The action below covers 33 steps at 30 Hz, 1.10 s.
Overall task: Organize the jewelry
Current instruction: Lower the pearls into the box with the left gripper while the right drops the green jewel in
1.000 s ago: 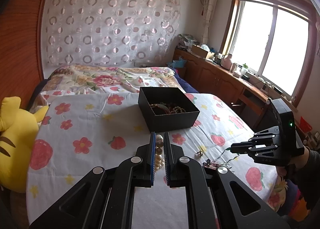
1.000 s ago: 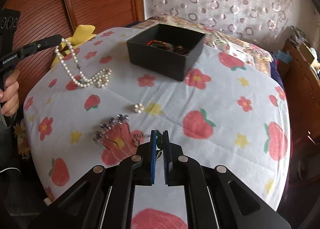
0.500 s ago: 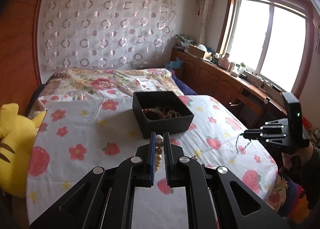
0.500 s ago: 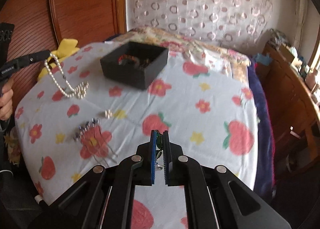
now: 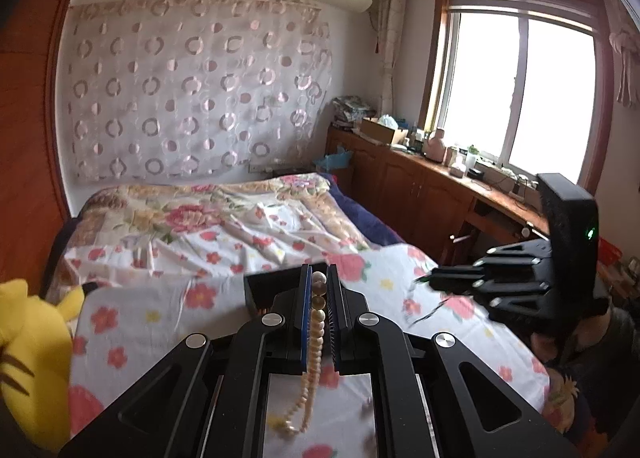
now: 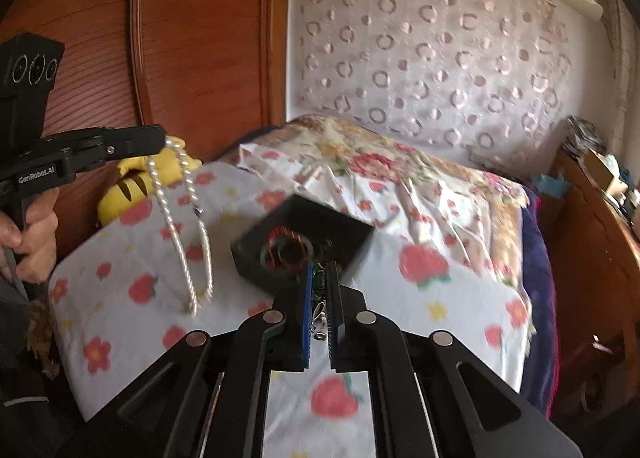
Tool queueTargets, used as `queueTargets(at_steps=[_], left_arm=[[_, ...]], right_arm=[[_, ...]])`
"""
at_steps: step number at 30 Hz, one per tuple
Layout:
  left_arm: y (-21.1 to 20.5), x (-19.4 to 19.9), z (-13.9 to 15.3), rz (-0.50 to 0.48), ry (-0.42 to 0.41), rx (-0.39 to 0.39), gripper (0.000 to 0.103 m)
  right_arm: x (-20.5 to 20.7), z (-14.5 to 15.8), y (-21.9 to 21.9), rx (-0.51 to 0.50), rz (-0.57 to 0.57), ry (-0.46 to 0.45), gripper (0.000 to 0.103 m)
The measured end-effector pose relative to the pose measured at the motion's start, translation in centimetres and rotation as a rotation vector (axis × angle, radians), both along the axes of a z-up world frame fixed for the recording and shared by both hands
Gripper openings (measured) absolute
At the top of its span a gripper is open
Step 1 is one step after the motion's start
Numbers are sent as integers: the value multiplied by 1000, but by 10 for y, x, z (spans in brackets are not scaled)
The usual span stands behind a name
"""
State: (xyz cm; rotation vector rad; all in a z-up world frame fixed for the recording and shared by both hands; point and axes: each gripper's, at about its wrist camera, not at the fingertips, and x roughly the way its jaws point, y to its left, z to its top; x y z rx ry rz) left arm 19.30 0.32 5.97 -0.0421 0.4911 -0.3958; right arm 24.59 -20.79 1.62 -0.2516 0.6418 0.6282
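My left gripper (image 5: 319, 278) is shut on a pearl necklace (image 5: 315, 338) that hangs down between its fingers. From the right wrist view the same necklace (image 6: 188, 226) dangles in a long loop from the left gripper (image 6: 160, 142), above the cloth and left of the black jewelry box (image 6: 302, 242). My right gripper (image 6: 319, 270) is shut on a small green pendant with a thin chain (image 6: 318, 286), just in front of the box. The box holds a red bracelet (image 6: 286, 246). In the left wrist view the box (image 5: 268, 290) is mostly hidden behind my fingers, and the right gripper (image 5: 428, 280) is at the right.
A strawberry-and-flower sheet (image 6: 420, 298) covers the table. A yellow plush toy (image 5: 28, 358) sits at its left edge. A bed (image 5: 208, 218) lies beyond, a wooden cabinet (image 5: 420, 194) runs under the window, and a wooden wardrobe (image 6: 200, 38) stands behind.
Both grippers have risen and moved toward the box. The pearl necklace has lifted clear of the cloth and now hangs free. The right gripper has carried the pendant up to the box's near side.
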Motion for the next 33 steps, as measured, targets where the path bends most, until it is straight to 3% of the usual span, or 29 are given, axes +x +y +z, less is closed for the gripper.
queueTargets(at_steps=[7, 13, 17, 25, 29, 33], left_arm=[[-4, 36, 32, -7, -41, -30, 6], [-11, 64, 57, -10, -78, -28, 6], [-15, 82, 57, -13, -75, -16, 6], [-21, 121, -7, -5, 77, 16, 6], [-20, 131, -42, 5, 149, 38, 6], [-22, 133, -67, 11, 198, 64, 7]], right_arm=[[45, 0, 23, 44, 52, 19, 7], [76, -29, 33, 56, 69, 90, 7], [90, -51, 34, 59, 58, 134, 8], [97, -70, 31, 61, 32, 159, 11], [94, -69, 27, 68, 23, 142, 35], [85, -64, 17, 96, 10, 133, 35]])
